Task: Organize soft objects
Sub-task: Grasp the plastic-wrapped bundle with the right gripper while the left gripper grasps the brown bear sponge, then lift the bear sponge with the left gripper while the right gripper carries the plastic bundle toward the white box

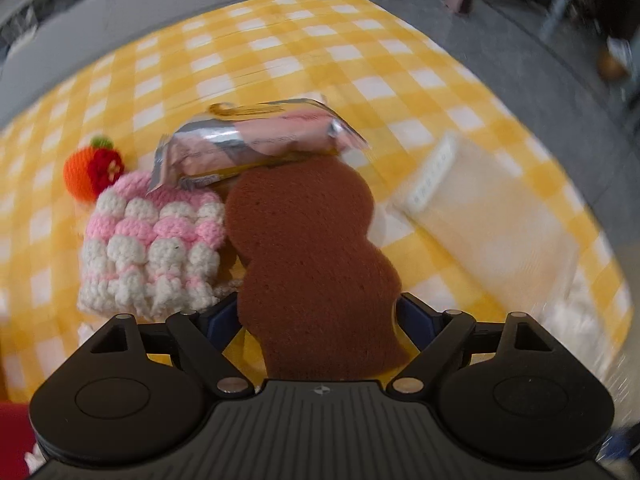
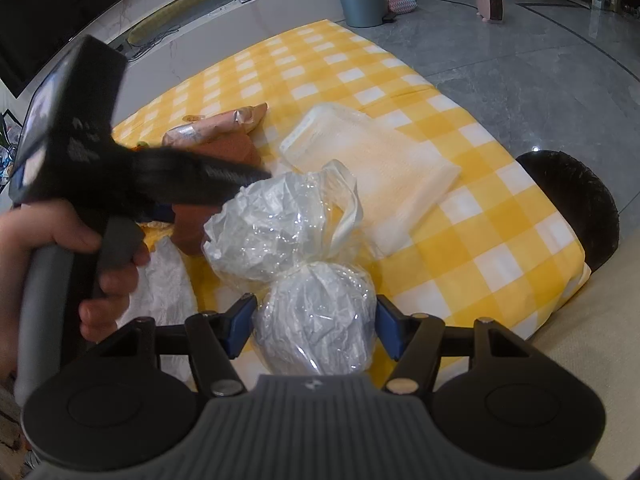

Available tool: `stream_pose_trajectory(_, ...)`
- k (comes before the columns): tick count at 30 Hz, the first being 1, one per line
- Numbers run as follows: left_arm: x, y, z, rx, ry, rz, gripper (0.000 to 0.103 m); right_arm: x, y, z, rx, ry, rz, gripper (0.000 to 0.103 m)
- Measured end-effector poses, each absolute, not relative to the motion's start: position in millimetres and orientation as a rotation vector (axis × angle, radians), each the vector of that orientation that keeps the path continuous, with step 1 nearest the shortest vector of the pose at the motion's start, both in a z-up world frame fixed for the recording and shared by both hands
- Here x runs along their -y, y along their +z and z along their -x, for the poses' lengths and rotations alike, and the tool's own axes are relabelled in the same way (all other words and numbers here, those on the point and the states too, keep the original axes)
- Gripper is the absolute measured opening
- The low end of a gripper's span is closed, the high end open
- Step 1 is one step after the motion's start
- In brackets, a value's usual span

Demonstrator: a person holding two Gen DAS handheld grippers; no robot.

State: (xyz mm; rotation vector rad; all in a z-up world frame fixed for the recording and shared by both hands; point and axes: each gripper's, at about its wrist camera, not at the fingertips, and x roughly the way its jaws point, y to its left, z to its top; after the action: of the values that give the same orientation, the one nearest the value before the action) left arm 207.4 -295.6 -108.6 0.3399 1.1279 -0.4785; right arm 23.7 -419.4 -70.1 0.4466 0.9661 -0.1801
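Left gripper (image 1: 318,312): jaws spread wide around the near end of the brown sponge (image 1: 308,248); pads not pressing on it. The sponge lies on the checked cloth (image 1: 280,40), against the knitted pouch (image 1: 150,244) and the foil packet (image 1: 256,140).

Right gripper (image 2: 316,330): jaws clamped on the plastic bag (image 2: 316,320), which holds crumpled white material; exact contents cannot be told. The bag's neck lies forward towards the white pad (image 2: 384,168).

Step in hand, as judged: sponge placement beside the other soft items. Next move: withdraw the left gripper straight back without dragging the sponge, then place the bag.
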Motion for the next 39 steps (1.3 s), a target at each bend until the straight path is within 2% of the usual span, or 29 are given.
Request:
stream_pose_trajectory(3,294.0,-106.2,-202.6,-1.106,-0.490,-0.330,0.086,419.5,-70.5,-23.5,-0.966,-0.177,-0.449,0.063)
stream_pose_trajectory(5,291.6,-104.7,-203.4,-1.118,-0.483,-0.317,0.084,419.7,-70.5,-23.3,-0.963,-0.169,-0.450,0.063)
stream_pose_trajectory(12,275.8,-82.9,-199.2,-1.121,-0.524,-0.243,0.084,420.5,-71.2,-24.6,-0.965,-0.167,-0.454,0.063)
stream_pose_trajectory(19,252.8,-40.5,-170.9,-1.019,-0.575,-0.194,0.084,422.0,-70.9,-22.8,-0.958,-0.161,-0.467,0.063)
stream_pose_trajectory(23,236.5,-16.6,-151.1,-0.901,-0.564,-0.183,0.084,423.7,-70.8,-21.9,-0.955,-0.156,-0.479,0.063)
stream_pose_trajectory(31,201.3,17.0,-138.7,-0.763,-0.661,0.001,0.084,422.8,-69.6,-21.8,-0.951,-0.157,-0.475,0.063)
stream_pose_trajectory(39,178.7,35.8,-128.5,-0.722,-0.610,-0.001,0.084,424.5,-58.4,-10.3,-0.868,-0.100,-0.498,0.063)
